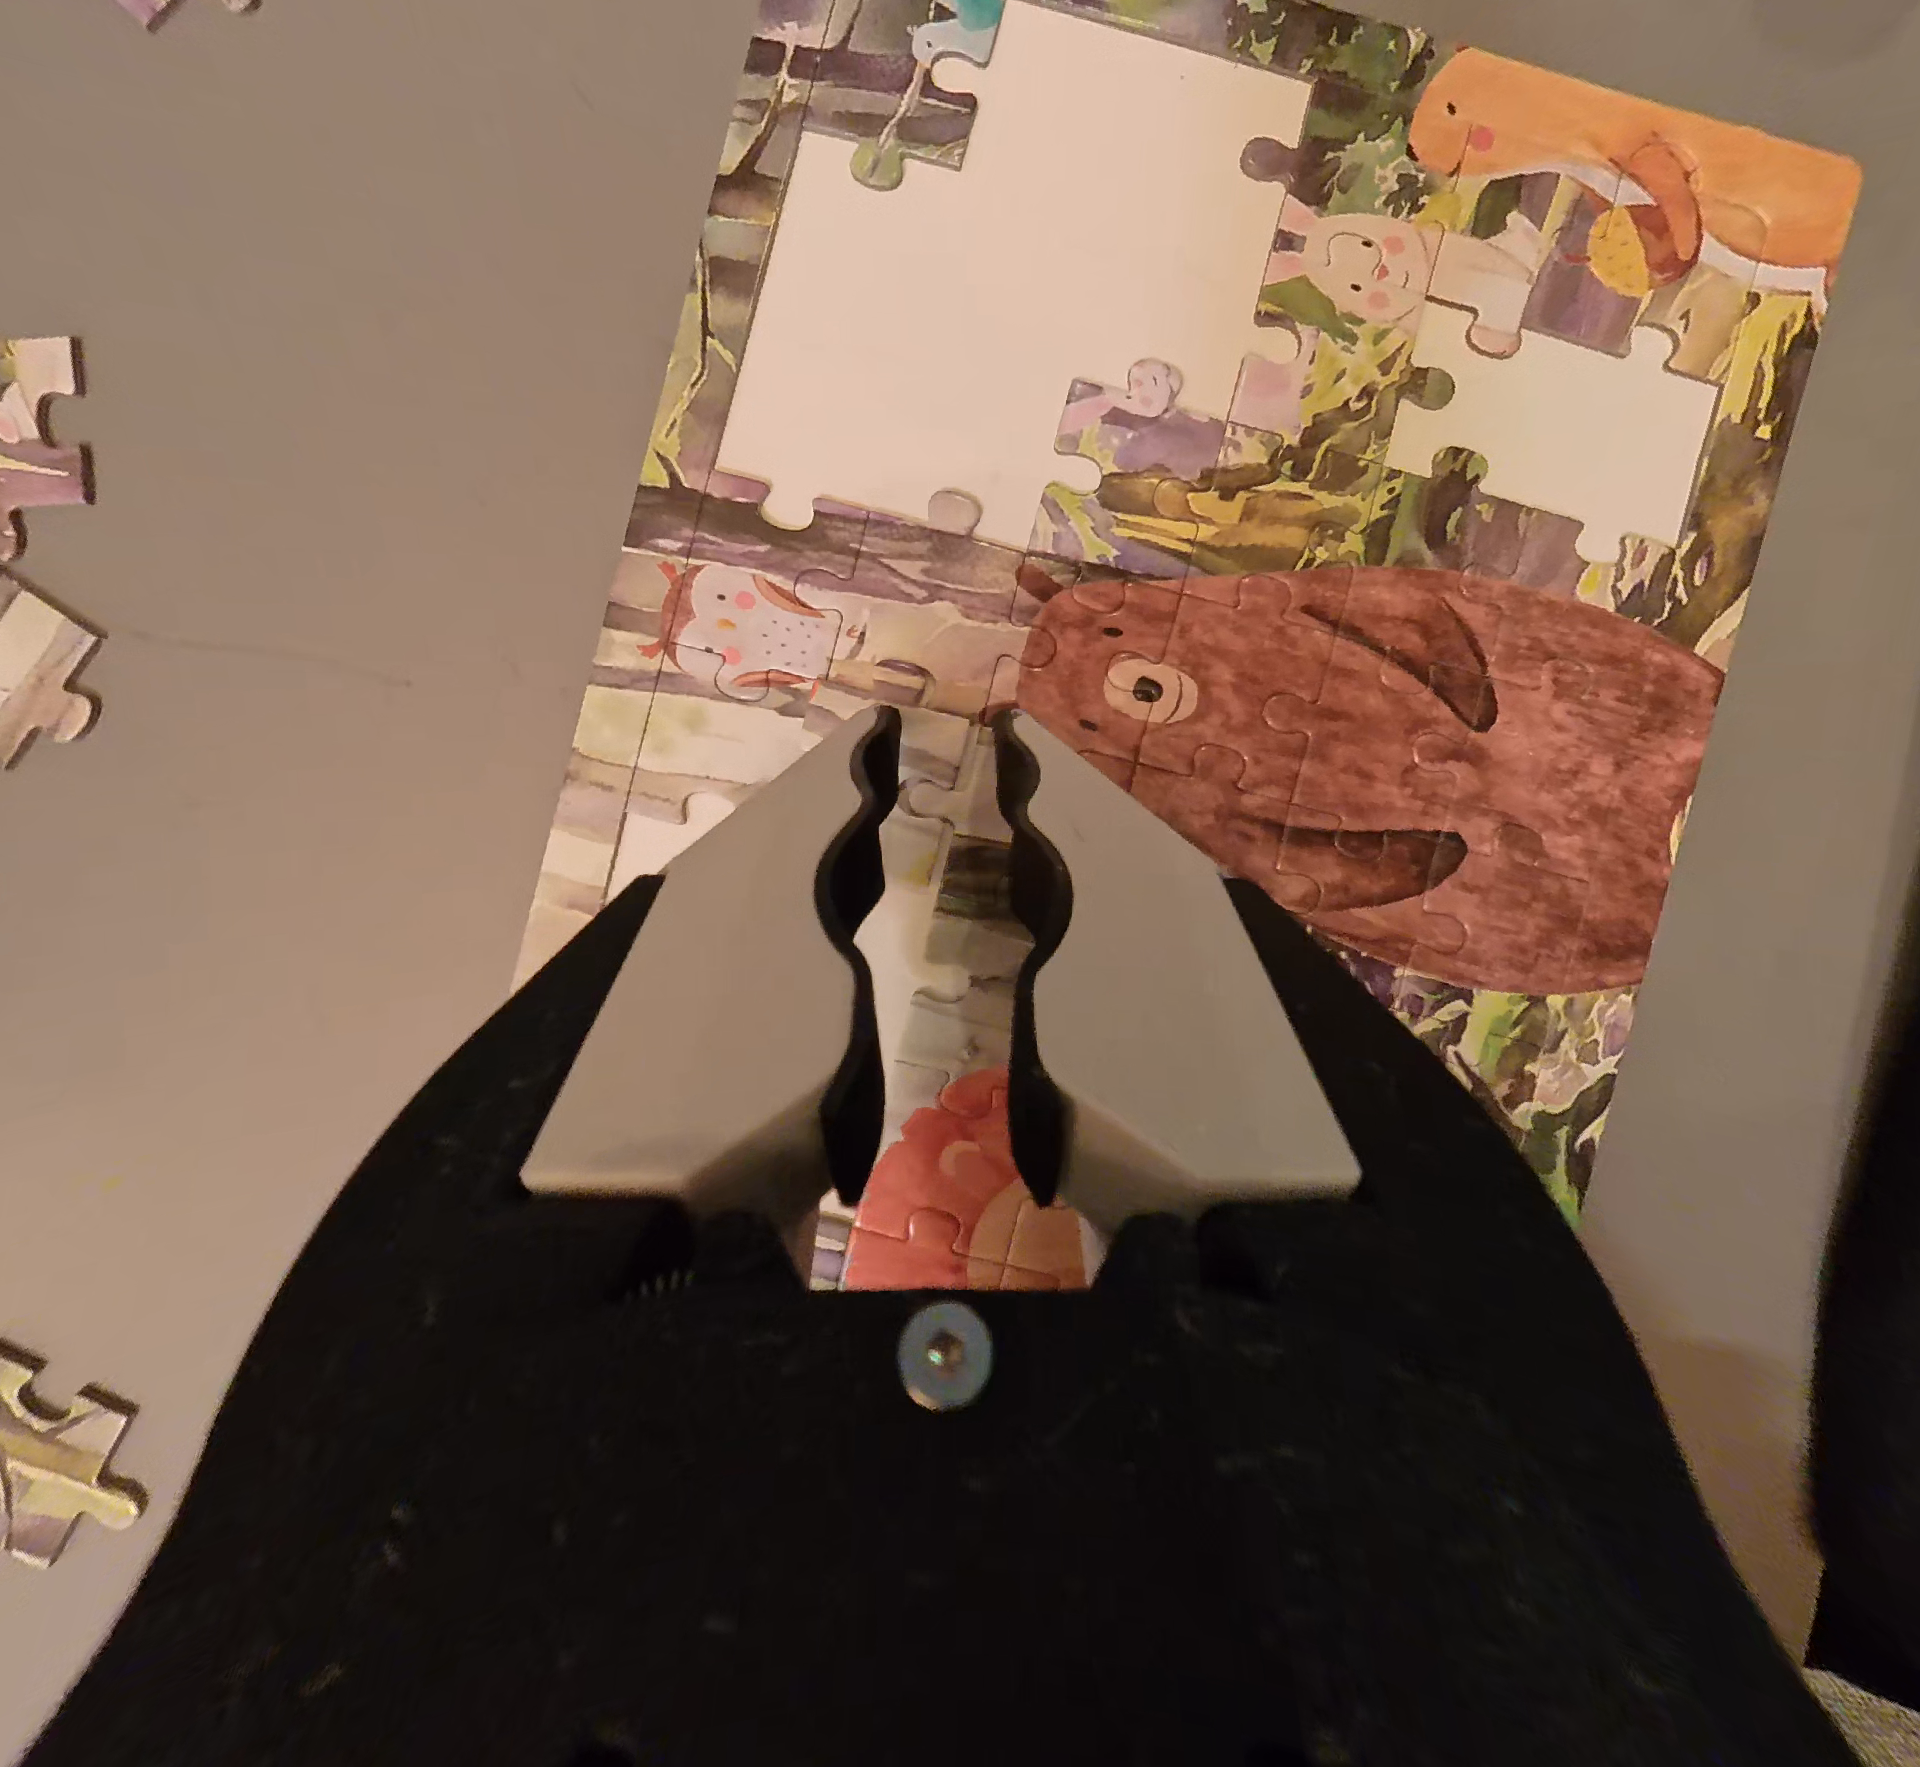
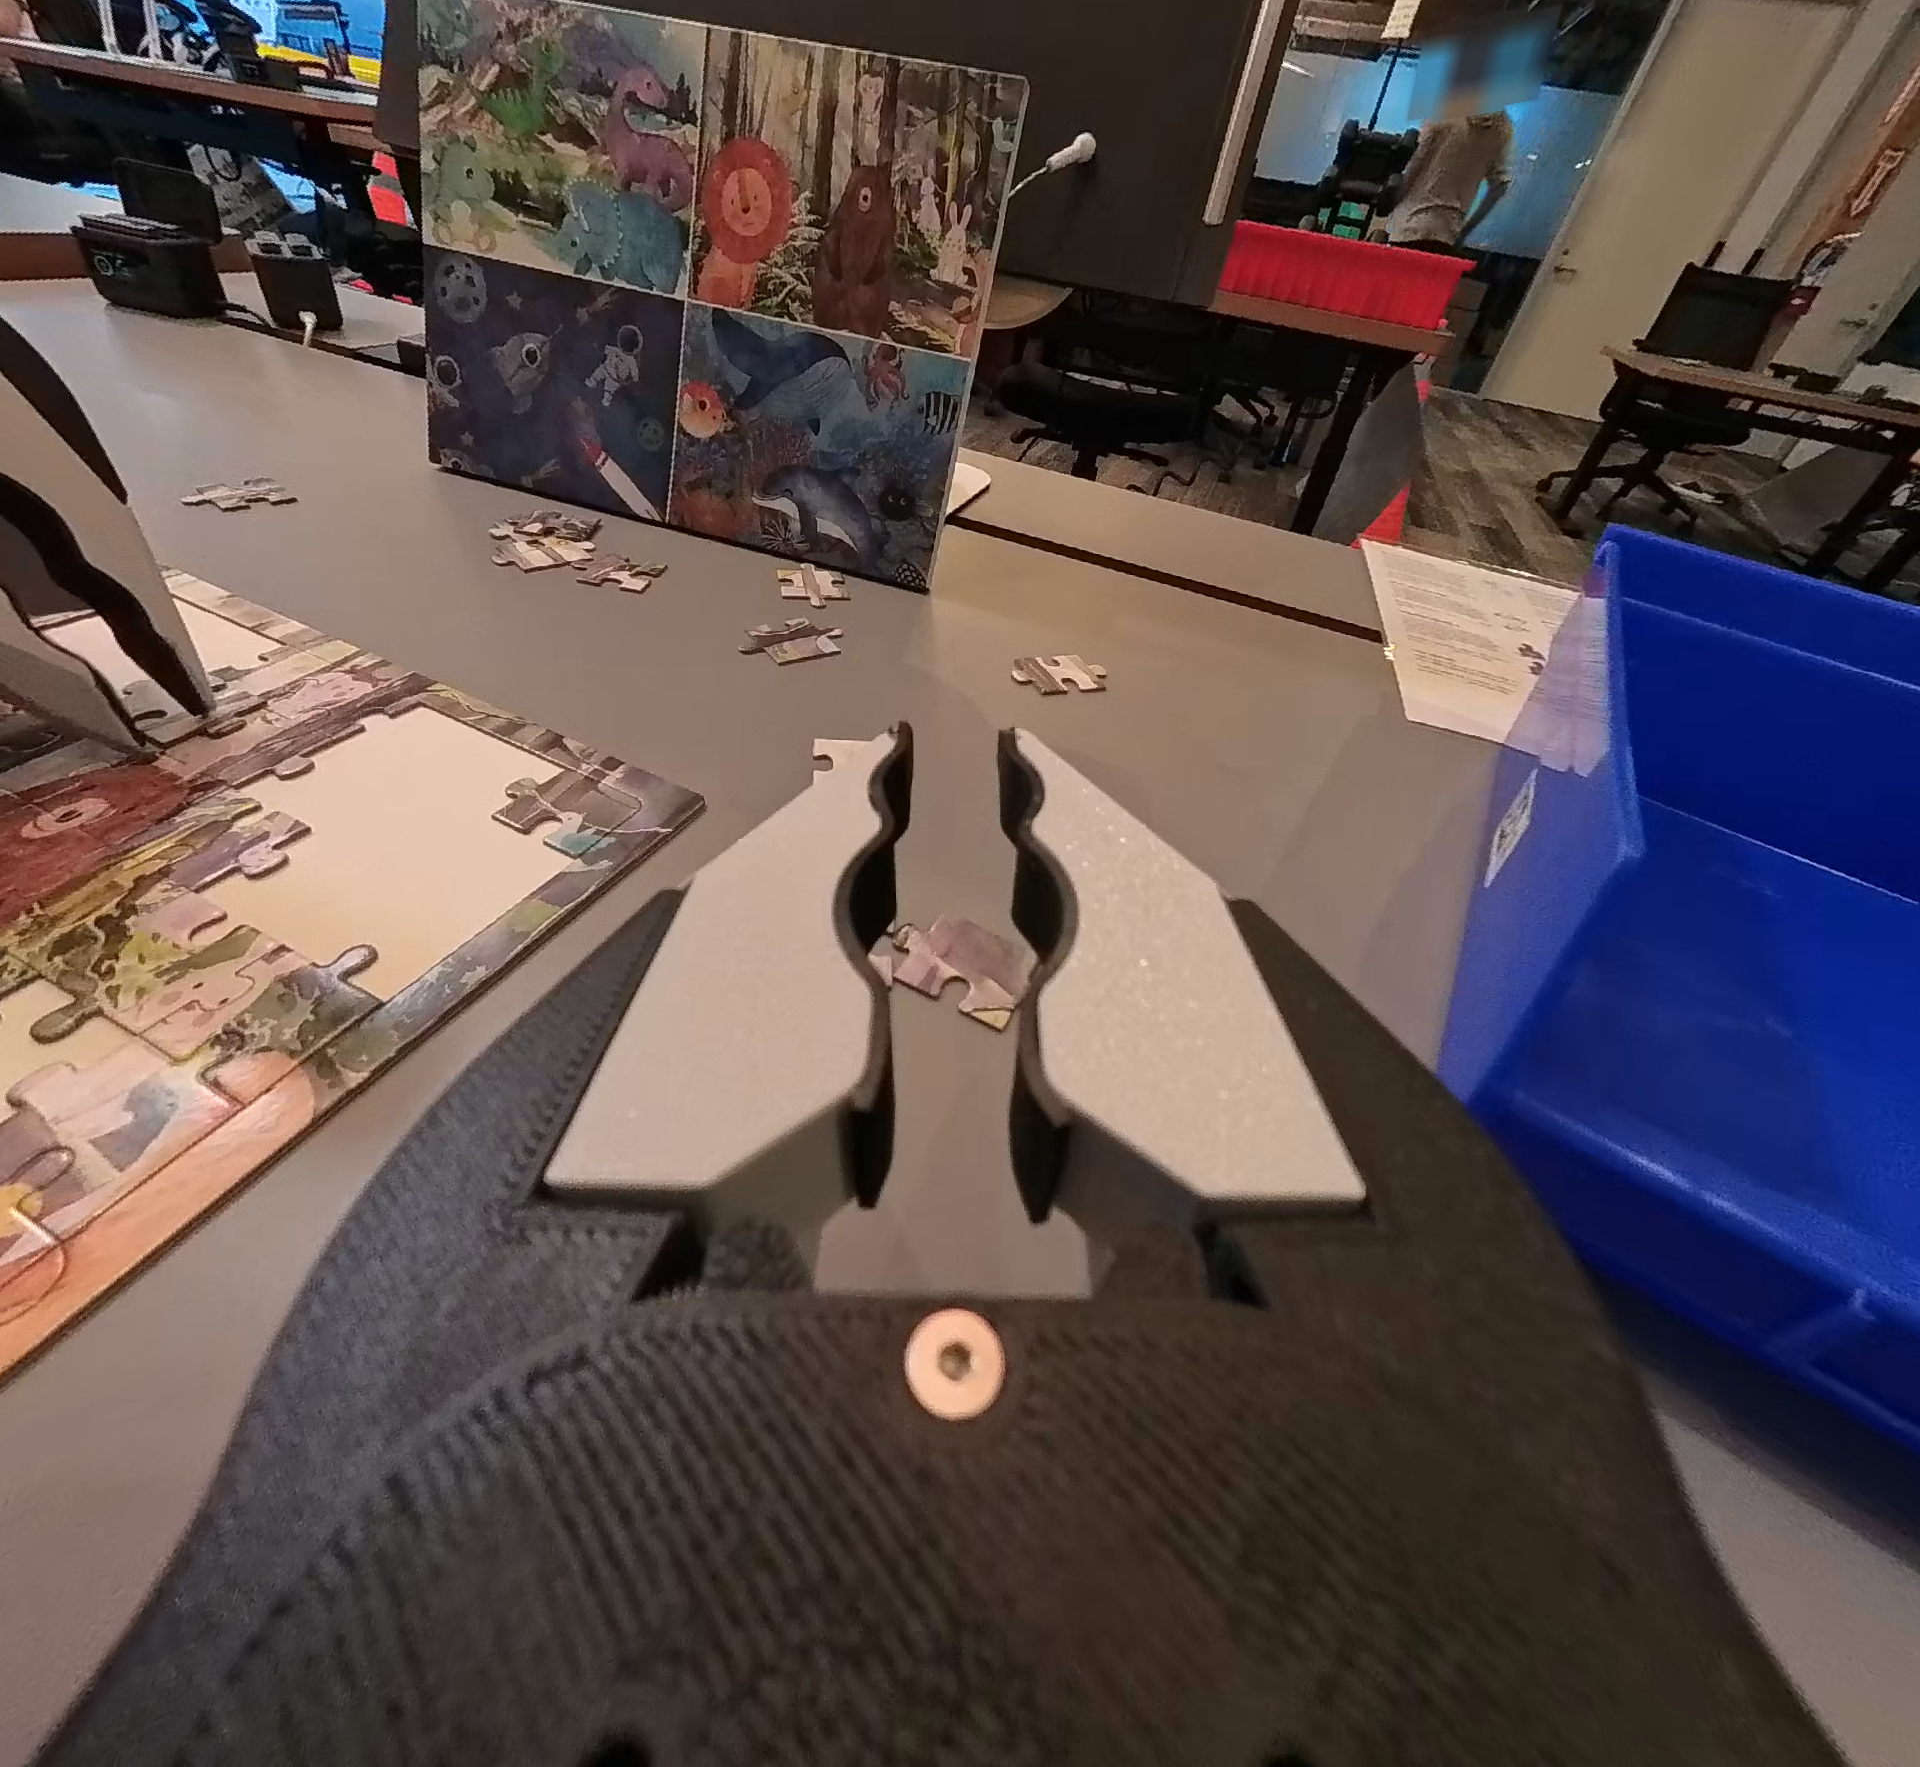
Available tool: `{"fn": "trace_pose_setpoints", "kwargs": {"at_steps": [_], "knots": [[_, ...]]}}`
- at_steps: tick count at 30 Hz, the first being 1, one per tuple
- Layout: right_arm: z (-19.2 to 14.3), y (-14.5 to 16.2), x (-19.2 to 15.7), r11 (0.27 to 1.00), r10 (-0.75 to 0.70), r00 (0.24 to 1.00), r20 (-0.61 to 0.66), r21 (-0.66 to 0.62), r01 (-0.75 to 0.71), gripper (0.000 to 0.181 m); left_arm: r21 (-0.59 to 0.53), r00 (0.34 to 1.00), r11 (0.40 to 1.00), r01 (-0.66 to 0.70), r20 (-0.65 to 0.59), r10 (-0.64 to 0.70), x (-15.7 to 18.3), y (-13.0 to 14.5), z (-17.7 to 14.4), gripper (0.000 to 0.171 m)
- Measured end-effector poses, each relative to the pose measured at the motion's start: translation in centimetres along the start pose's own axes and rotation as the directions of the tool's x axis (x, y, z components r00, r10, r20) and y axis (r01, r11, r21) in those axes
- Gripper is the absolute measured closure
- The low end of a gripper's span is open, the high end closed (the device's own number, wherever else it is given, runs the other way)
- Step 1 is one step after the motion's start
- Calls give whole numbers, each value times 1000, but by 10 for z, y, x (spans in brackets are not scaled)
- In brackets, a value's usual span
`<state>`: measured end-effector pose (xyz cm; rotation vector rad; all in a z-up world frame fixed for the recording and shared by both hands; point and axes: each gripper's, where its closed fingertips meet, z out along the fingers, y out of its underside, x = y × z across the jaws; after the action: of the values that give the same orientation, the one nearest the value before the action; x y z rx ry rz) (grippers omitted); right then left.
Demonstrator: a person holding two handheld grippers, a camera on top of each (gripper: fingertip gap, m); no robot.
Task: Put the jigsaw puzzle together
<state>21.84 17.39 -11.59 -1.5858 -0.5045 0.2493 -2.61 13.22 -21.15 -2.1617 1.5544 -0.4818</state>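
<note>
Grey tabletop [image 2: 1195, 782] fills both views, with an office of desks and chairs behind it in the right wrist view. At the left of that view lies the puzzle [image 2: 343, 886], partly built in its tray; in the left wrist view it runs up the middle of the frame, with a big bare patch [image 1: 1018, 283] in its upper half and a smaller one at right.

Pressing down on the puzzle's built part beside the bear [image 1: 1371, 761] is the left gripper [image 1: 940, 725], its tips apparently touching the board. Its jaws stand a narrow gap apart with nothing between them.

At the centre of the right wrist view, the right gripper [image 2: 954, 743] hovers low over the table. Its jaws are likewise slightly parted and empty. A loose piece [image 2: 961, 969] lies flat on the table below, seen through the gap. More pieces [image 2: 1058, 673] are scattered farther up the frame, near a standing picture card [image 2: 707, 263]. A blue bin [image 2: 1714, 938] sits at right.

Risks, as I judge them: the piece is thin and flat, so closing the tips on it may skid it along the table rather than lift it. If the left gripper shifts, its tips could drag seated pieces out of joint. The tray itself could slide if the left gripper lifts while a piece is pushed in.
</note>
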Motion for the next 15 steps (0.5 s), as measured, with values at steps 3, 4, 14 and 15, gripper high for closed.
{"fn": "trace_pose_setpoints", "kwargs": {"at_steps": [3,4,14,15], "knots": [[0,0,0,1000,0,1000,0,0,0,167,-3,1000,1000,1,-13,-1,2,0,0,150],[0,0,0,1000,-1,1000,0,0,1,167,-3,1000,1000,2,-18,-2,3,0,0,149],[0,0,0,1000,0,1000,0,1,0,167,22,999,999,32,27,-33,-11,3,-10,148],[0,0,0,1000,0,1000,0,1,0,167,21,999,999,37,32,-38,-13,6,-11,147]]}}
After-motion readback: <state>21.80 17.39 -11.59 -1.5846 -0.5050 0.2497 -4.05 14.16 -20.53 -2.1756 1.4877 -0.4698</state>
